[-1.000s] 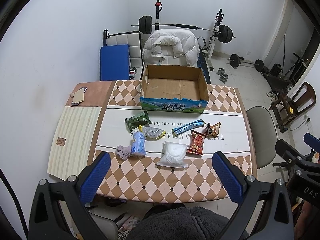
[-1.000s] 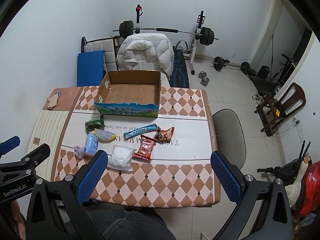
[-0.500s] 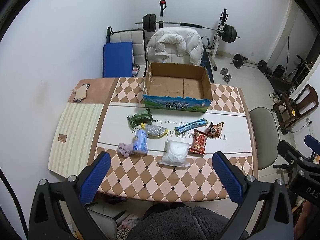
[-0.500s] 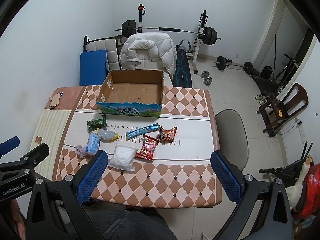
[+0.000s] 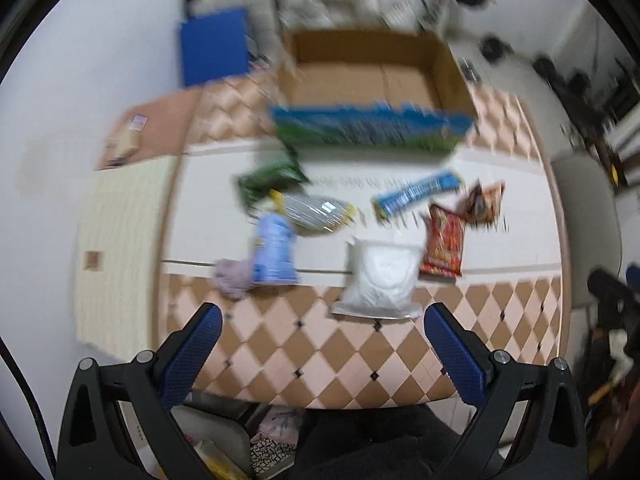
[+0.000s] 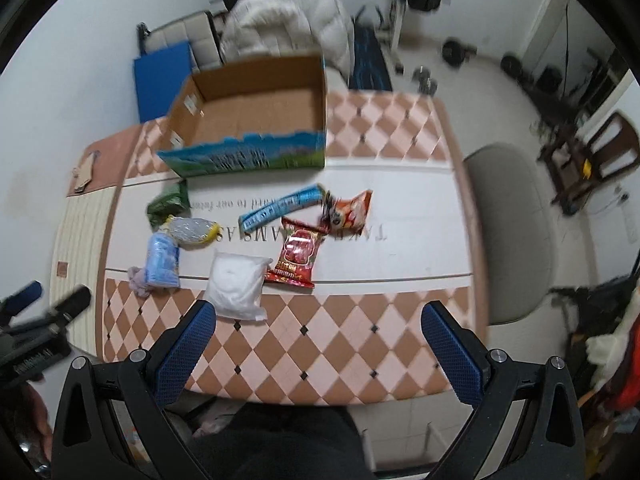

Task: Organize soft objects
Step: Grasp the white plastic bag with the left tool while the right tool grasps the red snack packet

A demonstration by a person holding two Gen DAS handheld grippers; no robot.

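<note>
Left claw (image 5: 322, 354) and right claw (image 6: 318, 350) hover over the counter (image 6: 344, 344), jaws apart and gripping nothing. The white bag (image 6: 239, 285) lies just ahead of both; the cardboard box (image 6: 256, 114) stands farther ahead.

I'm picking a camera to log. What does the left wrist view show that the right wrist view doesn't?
Only the left view: the left gripper open, seen from its own camera, and a sliver of the right gripper at the right edge.

Only the right view: the right gripper open, and the whole chair.

Both: the empty box, the white bag and the red packet on the table.
</note>
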